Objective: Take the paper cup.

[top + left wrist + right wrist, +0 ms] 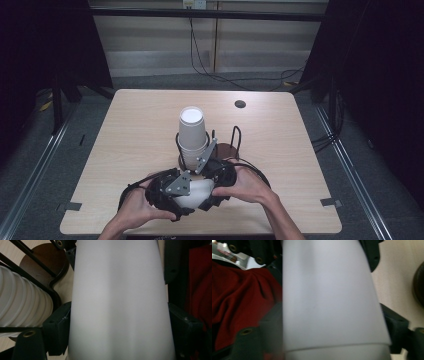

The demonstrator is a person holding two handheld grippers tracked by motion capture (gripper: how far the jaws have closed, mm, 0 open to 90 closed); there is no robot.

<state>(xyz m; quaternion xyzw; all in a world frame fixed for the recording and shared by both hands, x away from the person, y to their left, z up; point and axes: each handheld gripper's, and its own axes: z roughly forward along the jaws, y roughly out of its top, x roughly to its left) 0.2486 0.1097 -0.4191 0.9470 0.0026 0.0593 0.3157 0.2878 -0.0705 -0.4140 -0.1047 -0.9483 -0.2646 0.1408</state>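
High view: your left gripper (187,196) and right gripper (212,187) meet near the front edge of the table (125,130), w/ a white cup (196,192) lying on its side between them. Your left hand (137,205) comes in from bottom left, right hand (247,186) from bottom right. Cup sits just in front of a wire rack (231,142) on a brown base; a stack of cups (192,135) stands upright in that rack, well clear of the held one. Jaw tips hidden under the gripper bodies here, so grip can't be read from this angle.

Left gripper view: cup (120,300) runs up the middle of the frame, wall straight between both black pads (58,330). Pads touch it either side, so left gripper (120,327) is closed on the cup. Stack (22,305) shows at left as ribbed rims behind the rack bars (37,282), apart from the held cup. Red cloth at right edge.

Right gripper view: same cup (329,297), rim band toward the bottom. Pads (395,325) flank it close on both sides, left one blurred; right gripper (332,340) reads as clamped on the cup too. Red cloth (239,297) at left, table at right.
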